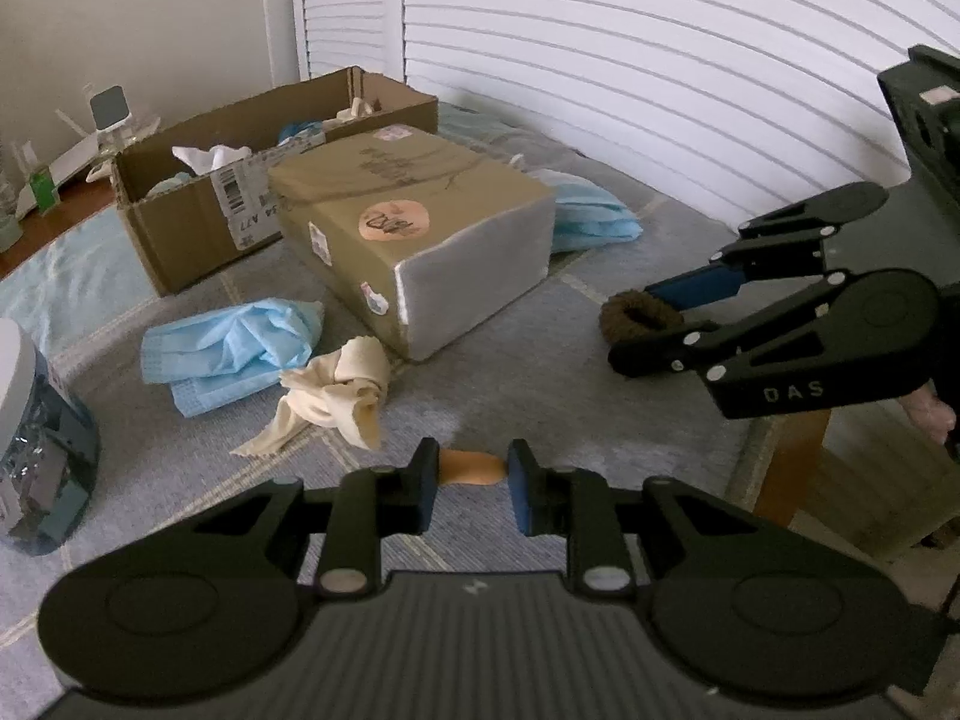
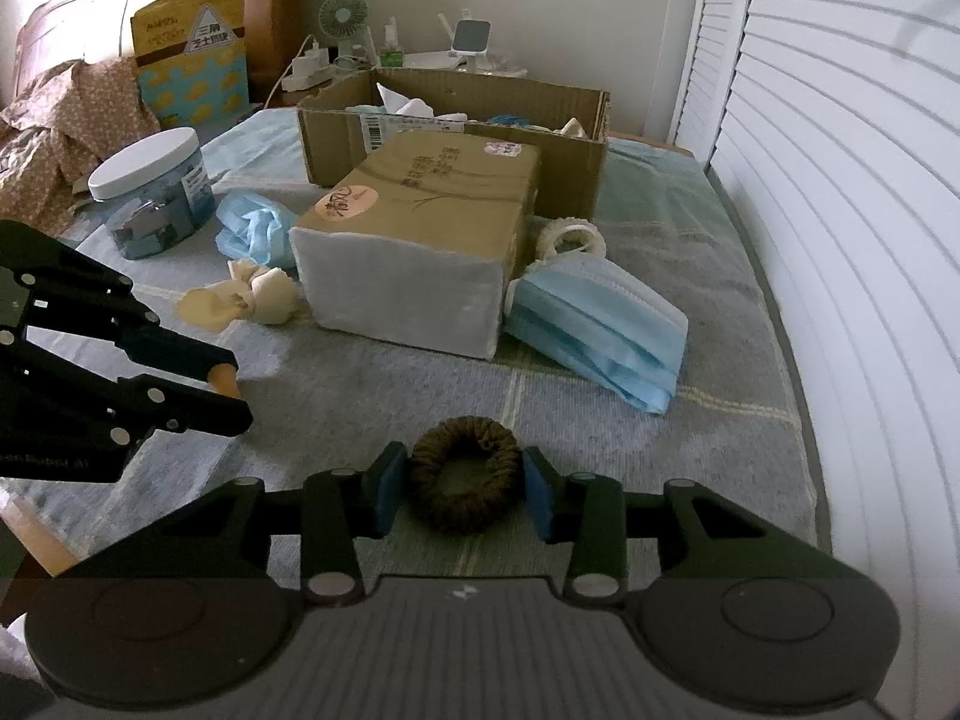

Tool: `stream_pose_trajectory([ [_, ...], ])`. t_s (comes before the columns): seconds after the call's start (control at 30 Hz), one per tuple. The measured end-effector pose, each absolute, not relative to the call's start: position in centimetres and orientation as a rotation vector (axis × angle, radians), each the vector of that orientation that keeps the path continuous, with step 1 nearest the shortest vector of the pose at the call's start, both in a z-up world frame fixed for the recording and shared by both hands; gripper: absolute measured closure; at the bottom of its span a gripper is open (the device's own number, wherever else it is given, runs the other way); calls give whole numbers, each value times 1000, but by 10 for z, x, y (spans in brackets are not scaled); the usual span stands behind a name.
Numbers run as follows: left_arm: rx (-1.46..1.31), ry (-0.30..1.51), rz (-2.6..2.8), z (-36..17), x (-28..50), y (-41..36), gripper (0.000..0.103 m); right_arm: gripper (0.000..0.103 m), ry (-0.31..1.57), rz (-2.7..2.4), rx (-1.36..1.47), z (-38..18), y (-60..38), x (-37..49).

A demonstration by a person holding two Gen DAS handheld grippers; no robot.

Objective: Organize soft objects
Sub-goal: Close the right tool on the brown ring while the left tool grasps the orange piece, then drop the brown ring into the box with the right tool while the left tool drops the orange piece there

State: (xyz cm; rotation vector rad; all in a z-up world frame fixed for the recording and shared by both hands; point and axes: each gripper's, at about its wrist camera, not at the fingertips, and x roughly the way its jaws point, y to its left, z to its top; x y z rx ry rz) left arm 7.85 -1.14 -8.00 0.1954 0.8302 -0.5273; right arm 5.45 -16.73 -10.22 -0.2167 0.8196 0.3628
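Bedding covers the bed (image 2: 600,396), and soft items lie scattered across it around a wrapped tissue pack (image 2: 414,252). The left hand-held gripper (image 1: 471,471) is clamped on a small peach-coloured soft item (image 1: 471,468), its pads pressing both ends. The right hand-held gripper (image 2: 463,480) has its blue pads set against either side of a brown scrunchie (image 2: 463,471), which rests low, at or just above the blanket.

Loose things not yet dealt with: a crumpled blue mask (image 1: 228,354) and a knotted cream cloth (image 1: 336,390) left of the tissue pack, a stack of blue masks (image 2: 600,330) and a cream scrunchie (image 2: 570,240) on its right. An open cardboard box (image 2: 456,126) behind the pack already holds several soft pieces and looks like the likely destination.

Risks from here, as a judgement:
- The brown scrunchie is a springy ring; a light squeeze across its width could let it roll or pop out when lifted.
- The peach item is gripped only at its tips, so it may slip free on a quick swing.
- The tissue pack stands between both grippers and the box; a low carry could catch it or shove it into the box wall.
- Both grippers sit close together, so moving at once risks a knock.
- A jar (image 2: 150,198) at the left could be nudged by a wide left sweep.
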Motion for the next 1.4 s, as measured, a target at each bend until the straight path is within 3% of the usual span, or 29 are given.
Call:
stream_pose_trajectory([
  [0.57,159,753,-540,-29,76,2,80,57,670,360,-206,-37,-167,71],
  [1.2,126,698,-442,-6,126,43,80,57,609,403,-243,-5,-119,205],
  [1.3,127,693,-435,-4,136,45,80,45,618,403,-233,-9,-113,221],
  [1.37,129,686,-433,-2,141,46,80,16,629,411,-218,-13,-112,226],
  [1.4,132,684,-431,-1,143,46,80,12,626,412,-213,-15,-113,225],
])
